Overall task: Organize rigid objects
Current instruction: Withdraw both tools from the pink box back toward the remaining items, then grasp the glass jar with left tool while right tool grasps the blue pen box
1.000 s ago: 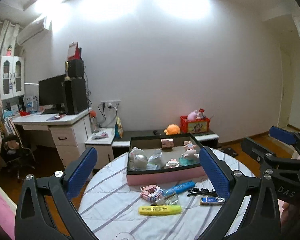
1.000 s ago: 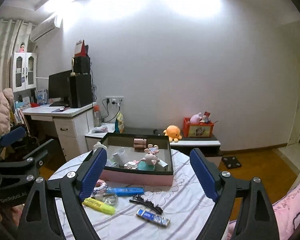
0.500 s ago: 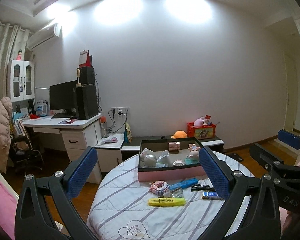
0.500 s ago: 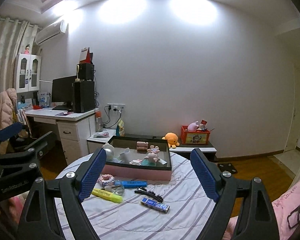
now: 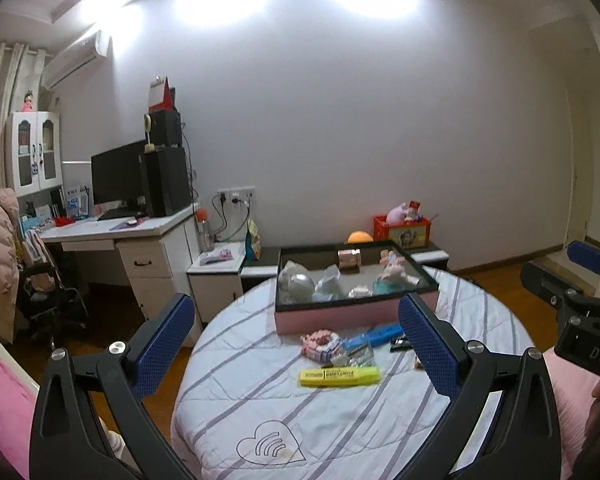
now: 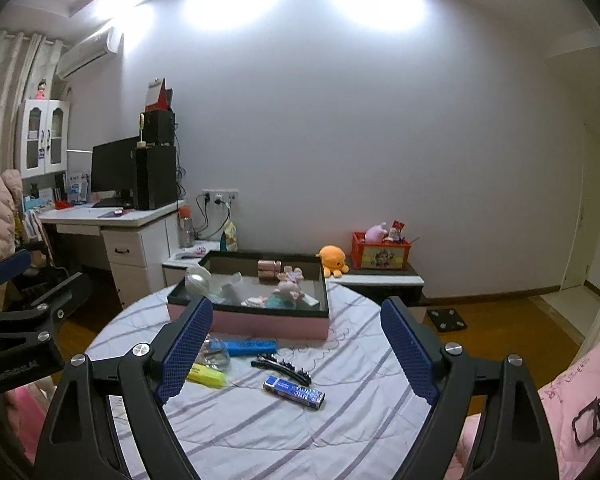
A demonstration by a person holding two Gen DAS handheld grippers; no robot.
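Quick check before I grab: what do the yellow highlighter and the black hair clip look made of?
Yellow highlighter: likely hard plastic, smooth body with printed label. Black hair clip: looks like glossy rigid plastic, toothed edge catching light; metal parts can't be ruled out.

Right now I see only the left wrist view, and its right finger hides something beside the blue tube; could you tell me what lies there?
Observer: A black hair clip lies there, in front of the pink box.
Operator: Anything else behind that finger?
Observer: A blue pack lies flat, nearer than the clip and apart from it.
Operator: Is the right gripper free?
Observer: The right gripper is open and empty.
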